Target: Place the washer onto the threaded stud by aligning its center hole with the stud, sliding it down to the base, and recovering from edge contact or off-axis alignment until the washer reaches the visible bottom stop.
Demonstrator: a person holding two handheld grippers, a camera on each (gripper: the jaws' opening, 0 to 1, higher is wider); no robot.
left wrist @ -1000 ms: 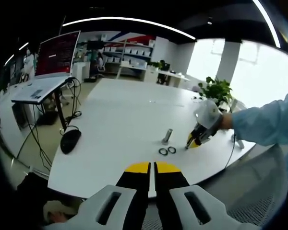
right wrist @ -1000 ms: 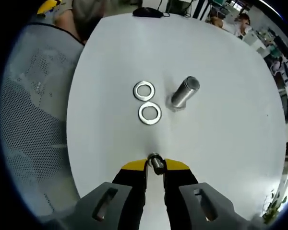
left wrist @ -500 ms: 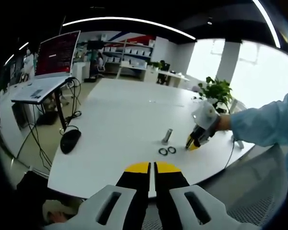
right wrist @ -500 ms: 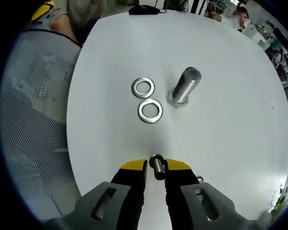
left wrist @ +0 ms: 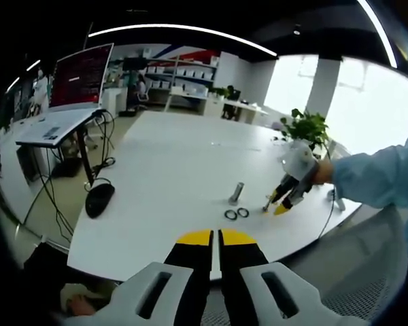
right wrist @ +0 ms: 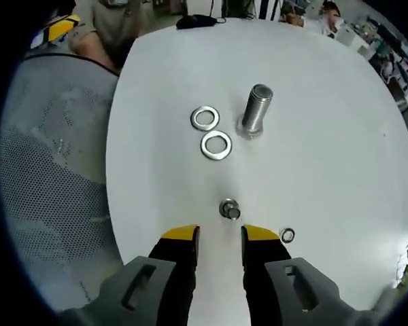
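Right gripper [right wrist: 219, 236] is hanging over the white counter [right wrist: 326, 156] with its jaws parted and nothing between them. Half a second ago a small threaded stud sat clamped between its yellow tips; now that small stud [right wrist: 229, 209] is standing on the counter just ahead of the tips, apart from them. A small washer [right wrist: 287, 236] is lying flat on the counter just beside the right-hand jaw tip. Farther ahead, two larger washers are lying flat near each other: the nearer washer [right wrist: 216, 145] and the farther washer [right wrist: 205, 118]. Just beside them the large threaded stud [right wrist: 255, 110] is standing upright on its base, with no washer on it.

In the left gripper view, the left gripper [left wrist: 214, 238] is resting at the near edge of the counter [left wrist: 170, 170], jaws pressed together and gripping nothing, just as a second ago. From this side the large stud [left wrist: 236, 193] is standing with the two washers [left wrist: 236, 213] in front of it. The right gripper [left wrist: 277, 204], held by a hand in a light blue sleeve [left wrist: 377, 178], is tilting down beside them, with the small stud [left wrist: 265, 206] standing at its tips. A computer mouse [left wrist: 99, 199] is lying at the counter's left edge.
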